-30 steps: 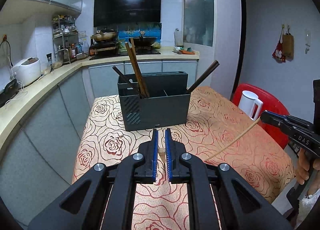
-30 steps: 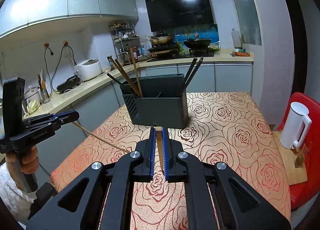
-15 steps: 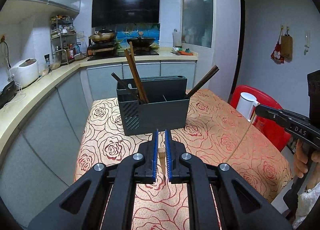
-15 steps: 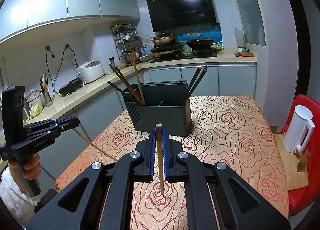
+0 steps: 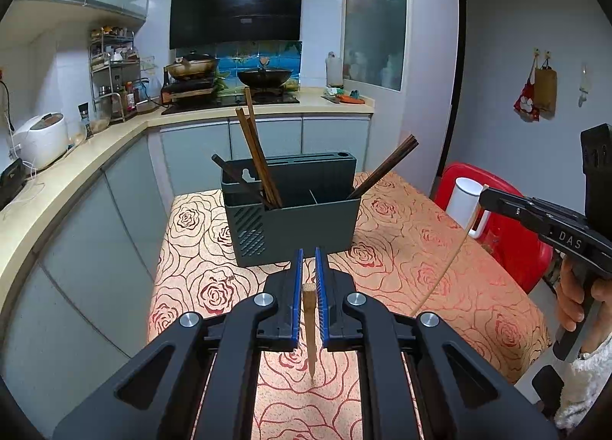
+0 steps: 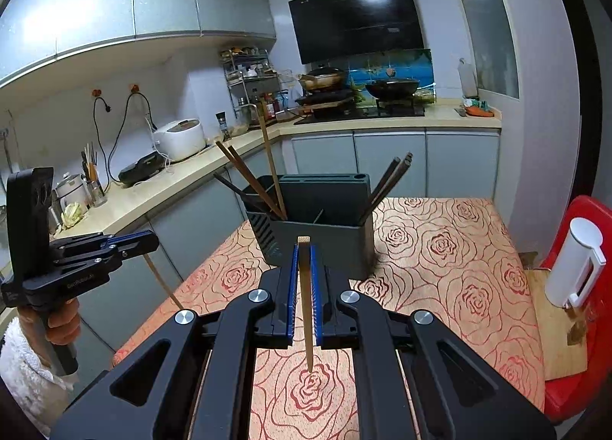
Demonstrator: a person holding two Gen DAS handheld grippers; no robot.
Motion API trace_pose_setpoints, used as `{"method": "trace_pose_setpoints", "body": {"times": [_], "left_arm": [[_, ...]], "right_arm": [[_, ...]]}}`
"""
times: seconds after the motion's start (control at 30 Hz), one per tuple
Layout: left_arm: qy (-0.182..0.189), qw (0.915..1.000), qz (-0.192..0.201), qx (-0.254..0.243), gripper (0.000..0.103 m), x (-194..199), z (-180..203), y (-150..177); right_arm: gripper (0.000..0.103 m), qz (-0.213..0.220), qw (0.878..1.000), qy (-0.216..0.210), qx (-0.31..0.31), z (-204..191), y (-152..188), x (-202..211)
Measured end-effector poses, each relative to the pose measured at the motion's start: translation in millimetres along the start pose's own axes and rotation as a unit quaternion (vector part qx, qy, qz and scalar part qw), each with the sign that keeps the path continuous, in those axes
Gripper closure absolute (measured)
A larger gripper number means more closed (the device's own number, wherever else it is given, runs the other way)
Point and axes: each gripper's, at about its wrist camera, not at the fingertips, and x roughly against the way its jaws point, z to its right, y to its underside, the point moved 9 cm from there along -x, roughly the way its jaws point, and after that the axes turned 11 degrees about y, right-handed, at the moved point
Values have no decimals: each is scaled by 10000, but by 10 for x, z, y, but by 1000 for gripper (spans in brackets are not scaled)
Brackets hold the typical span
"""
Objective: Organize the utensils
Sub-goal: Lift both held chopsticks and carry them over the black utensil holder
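Both grippers are clamped on a light wooden chopstick each, the left gripper (image 5: 309, 271) pinching one (image 5: 310, 329) and the right gripper (image 6: 303, 268) another (image 6: 305, 306), tips hanging over the rose tablecloth (image 5: 401, 248), dark utensil caddy (image 5: 302, 218) at 12 o'clock.

Pale chopsticks (image 5: 309, 319) (image 6: 305, 298) upright; dark chopsticks (image 5: 255, 157) lean in grey caddy (image 5: 302, 218)

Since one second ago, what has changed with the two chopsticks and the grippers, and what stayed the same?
Both light chopsticks came up off the tablecloth: the left gripper lifted its chopstick and the right gripper lifted its chopstick, so each now hangs tip-down. Both grippers stayed shut on them. The grey holder and its dark chopsticks did not move.
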Motion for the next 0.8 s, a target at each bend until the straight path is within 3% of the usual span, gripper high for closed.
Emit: {"method": "trace_pose_setpoints", "body": {"times": [0.23,0.8], "left_arm": [[-22,10000,50,-59,96,18,-19,-226],[-95,9985,479,-246,96,-232,59,-1333]], "right_arm": [[96,92,10000,-32,16,14,-205,6],[95,446,9989,72,-135,217,-997,-156]]}}
